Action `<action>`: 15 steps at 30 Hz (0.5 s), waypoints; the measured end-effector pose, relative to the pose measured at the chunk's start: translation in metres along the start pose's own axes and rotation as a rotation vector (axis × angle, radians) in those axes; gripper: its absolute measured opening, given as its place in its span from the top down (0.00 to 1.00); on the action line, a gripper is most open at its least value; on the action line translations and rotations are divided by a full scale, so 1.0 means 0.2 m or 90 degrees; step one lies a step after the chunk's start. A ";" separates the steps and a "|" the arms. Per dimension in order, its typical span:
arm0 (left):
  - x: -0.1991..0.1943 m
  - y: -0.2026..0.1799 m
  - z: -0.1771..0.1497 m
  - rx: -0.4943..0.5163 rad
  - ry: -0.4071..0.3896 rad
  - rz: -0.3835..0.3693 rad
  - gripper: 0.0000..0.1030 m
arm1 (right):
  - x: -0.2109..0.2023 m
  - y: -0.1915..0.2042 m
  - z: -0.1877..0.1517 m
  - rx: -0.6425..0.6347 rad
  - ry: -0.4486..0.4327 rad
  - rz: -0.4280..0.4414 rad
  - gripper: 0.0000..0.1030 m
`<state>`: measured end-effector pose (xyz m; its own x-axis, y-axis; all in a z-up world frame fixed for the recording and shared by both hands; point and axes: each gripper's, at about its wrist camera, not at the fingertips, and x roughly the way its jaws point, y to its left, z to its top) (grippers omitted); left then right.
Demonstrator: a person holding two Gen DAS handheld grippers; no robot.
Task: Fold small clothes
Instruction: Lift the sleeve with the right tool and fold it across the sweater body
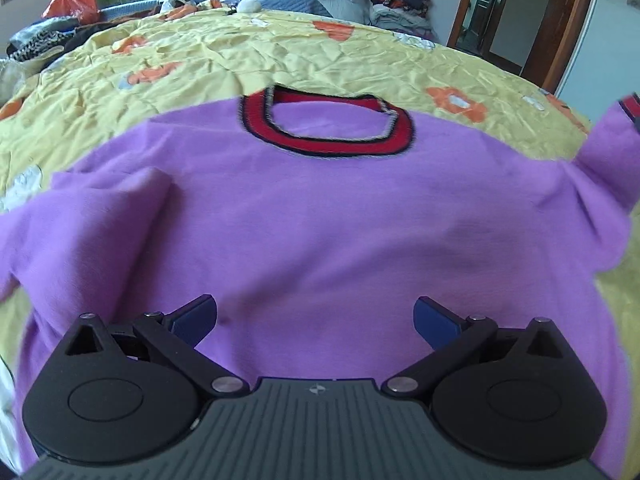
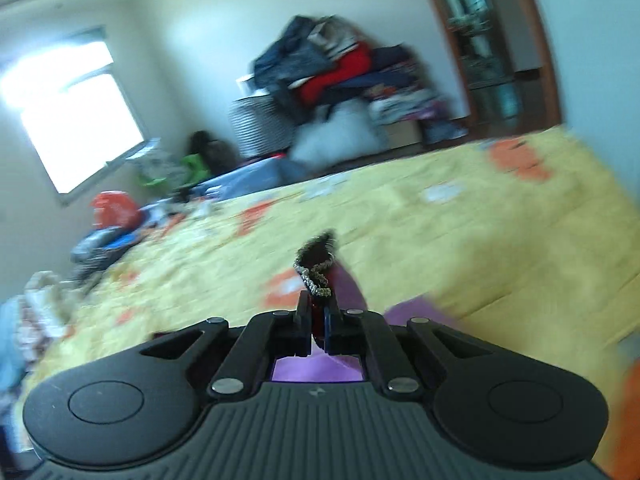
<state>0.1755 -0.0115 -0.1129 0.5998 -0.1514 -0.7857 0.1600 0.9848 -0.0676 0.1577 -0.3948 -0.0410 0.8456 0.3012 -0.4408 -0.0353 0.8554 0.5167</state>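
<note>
A small purple sweater [image 1: 304, 216] with a red, dark-edged collar [image 1: 328, 124] lies flat on the yellow flowered bedspread [image 1: 208, 56]. My left gripper [image 1: 316, 320] hovers over its lower body, open, nothing between the blue pads. The sweater's right sleeve [image 1: 608, 148] rises off the bed at the right edge of the left wrist view, its red cuff [image 1: 631, 108] showing. In the right wrist view my right gripper [image 2: 318, 330] is shut on that red cuff [image 2: 316, 264], which sticks up past the fingertips, with purple sleeve fabric [image 2: 352, 292] trailing below. The view is blurred.
A heap of clothes [image 2: 332, 68] and a striped basket [image 2: 256, 124] stand past the far side of the bed. An orange bag [image 1: 72, 0] and clutter lie at the far left. A wooden door frame [image 1: 552, 20] is at the right.
</note>
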 end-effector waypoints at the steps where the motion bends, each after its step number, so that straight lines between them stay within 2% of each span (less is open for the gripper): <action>1: 0.02 0.03 0.02 0.003 0.000 0.000 0.00 | 0.03 0.08 -0.05 0.003 0.004 0.015 0.95; 4: 0.07 0.12 0.08 0.009 0.000 0.012 0.00 | 0.14 0.26 -0.21 0.038 0.034 0.062 0.95; 9: 0.17 0.25 0.16 0.034 -0.031 0.110 0.00 | 0.24 0.52 -0.41 0.084 0.073 0.145 0.95; 13: 0.18 0.39 0.18 0.036 -0.049 0.124 0.00 | 0.30 0.72 -0.46 0.079 0.094 0.194 0.95; 15: 0.16 0.44 0.17 0.043 -0.061 0.151 0.00 | 0.31 0.81 -0.46 0.059 0.093 0.208 0.95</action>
<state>0.2360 0.0678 -0.1225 0.6980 0.0723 -0.7125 0.0559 0.9863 0.1549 0.1567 -0.1985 -0.0516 0.7129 0.6144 -0.3381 -0.2371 0.6649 0.7083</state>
